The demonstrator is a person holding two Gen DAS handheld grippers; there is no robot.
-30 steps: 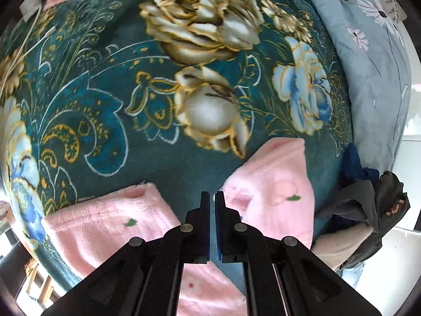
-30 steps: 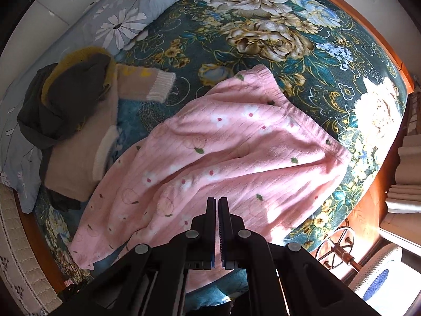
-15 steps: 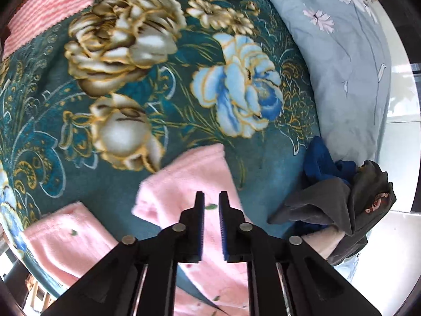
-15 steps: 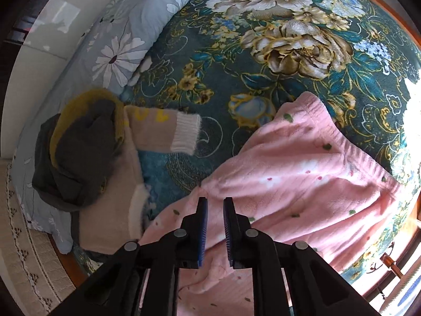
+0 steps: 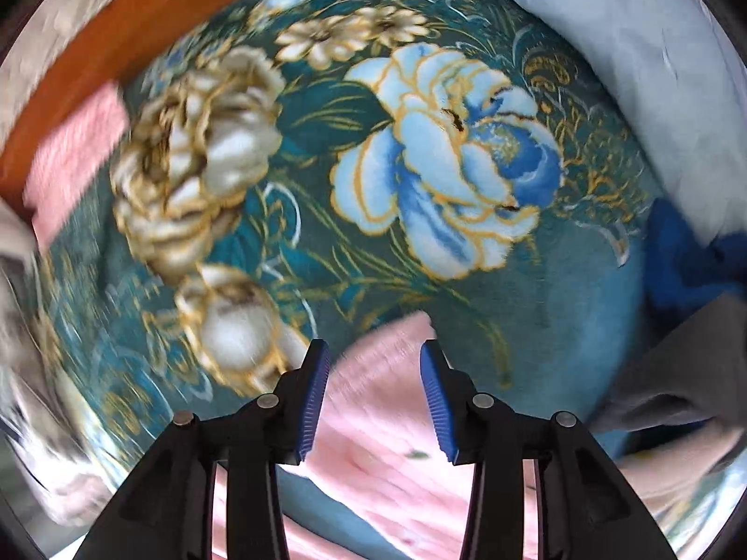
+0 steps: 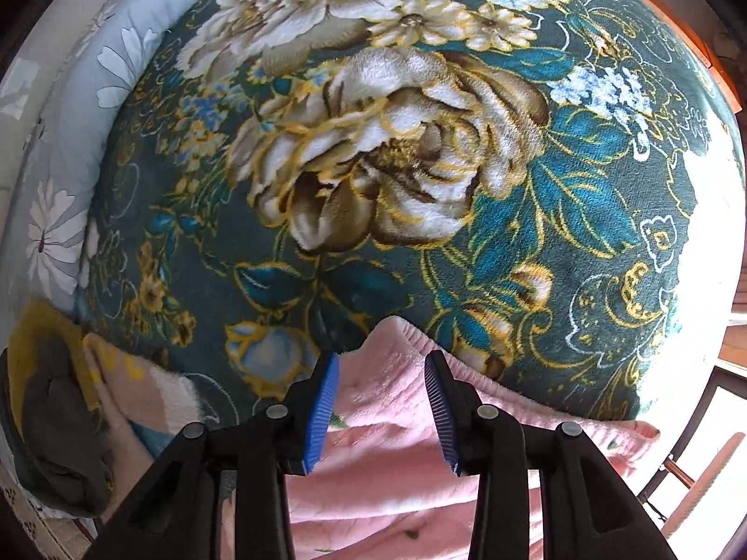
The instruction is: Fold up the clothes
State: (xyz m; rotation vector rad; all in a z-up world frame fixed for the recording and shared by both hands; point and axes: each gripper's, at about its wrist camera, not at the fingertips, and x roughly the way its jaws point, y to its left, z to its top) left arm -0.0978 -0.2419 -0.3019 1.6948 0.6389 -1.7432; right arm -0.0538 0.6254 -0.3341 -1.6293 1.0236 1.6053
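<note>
Pink fleece pants [image 6: 397, 457] with small flower prints lie flat on a teal floral blanket. In the right wrist view the waistband corner [image 6: 397, 326] sits just beyond the blue pads of my right gripper [image 6: 382, 364], which is open with pink cloth showing between its fingers. In the left wrist view a pant leg's cuff end [image 5: 397, 340] lies between the pads of my left gripper [image 5: 375, 354], also open. Neither gripper holds the cloth.
A pile of other clothes, grey [image 6: 51, 424], beige [image 6: 140, 401] and dark blue [image 5: 691, 261], lies beside the pants. A pale blue flowered pillow [image 6: 70, 107] edges the blanket [image 6: 583, 214]. A folded pink striped cloth [image 5: 74, 158] rests by the wooden bed frame [image 5: 116, 37].
Both grippers went from shut to open and moved forward and lower toward the pants' ends: the left over a leg cuff, the right over the waistband corner.
</note>
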